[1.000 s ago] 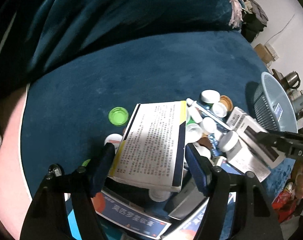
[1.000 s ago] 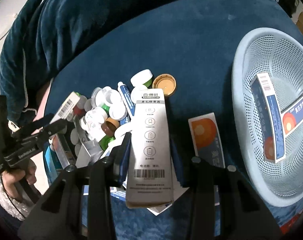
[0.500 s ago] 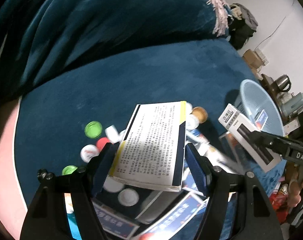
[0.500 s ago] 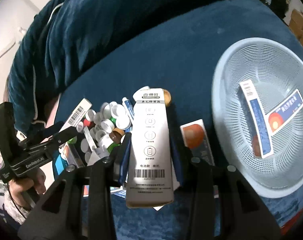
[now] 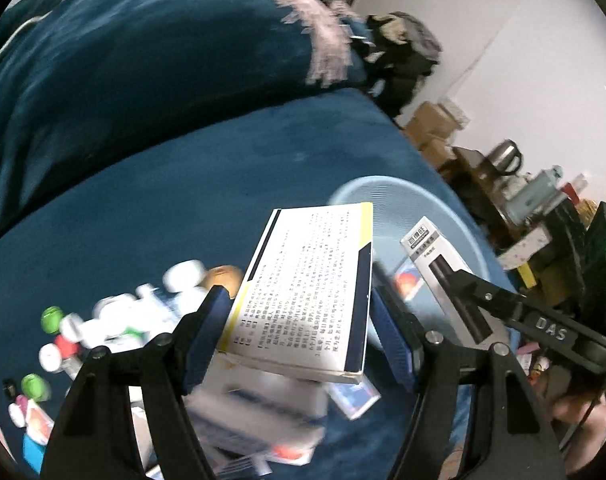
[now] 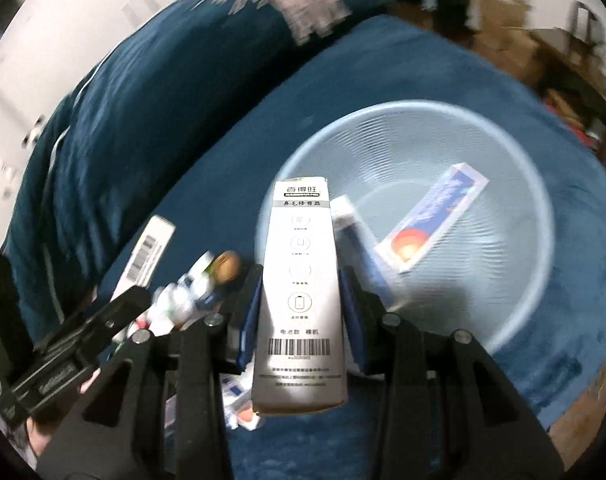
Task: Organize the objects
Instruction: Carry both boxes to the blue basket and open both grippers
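My left gripper [image 5: 299,326] is shut on a flat white medicine box [image 5: 307,288] with a yellow and dark blue edge, held above the pile. My right gripper [image 6: 301,300] is shut on a tall grey-white box [image 6: 301,292] with a barcode, raised near the rim of the light blue mesh basket [image 6: 503,280]. That grey box [image 5: 437,264] and the right gripper also show at the right of the left wrist view, before the basket [image 5: 383,188]. Two blue-and-white boxes [image 6: 435,216] lie in the basket.
A heap of bottle caps [image 5: 59,332], small bottles and medicine boxes [image 5: 263,412] lies on the dark blue cloth [image 5: 183,184]. The left gripper with its white box [image 6: 147,248] appears at the left of the right wrist view. Cardboard boxes [image 5: 431,128] and clutter stand beyond the far right edge.
Both grippers have risen with their boxes and swung right, away from the pile and toward the blue basket. The basket now lies much closer in both views.
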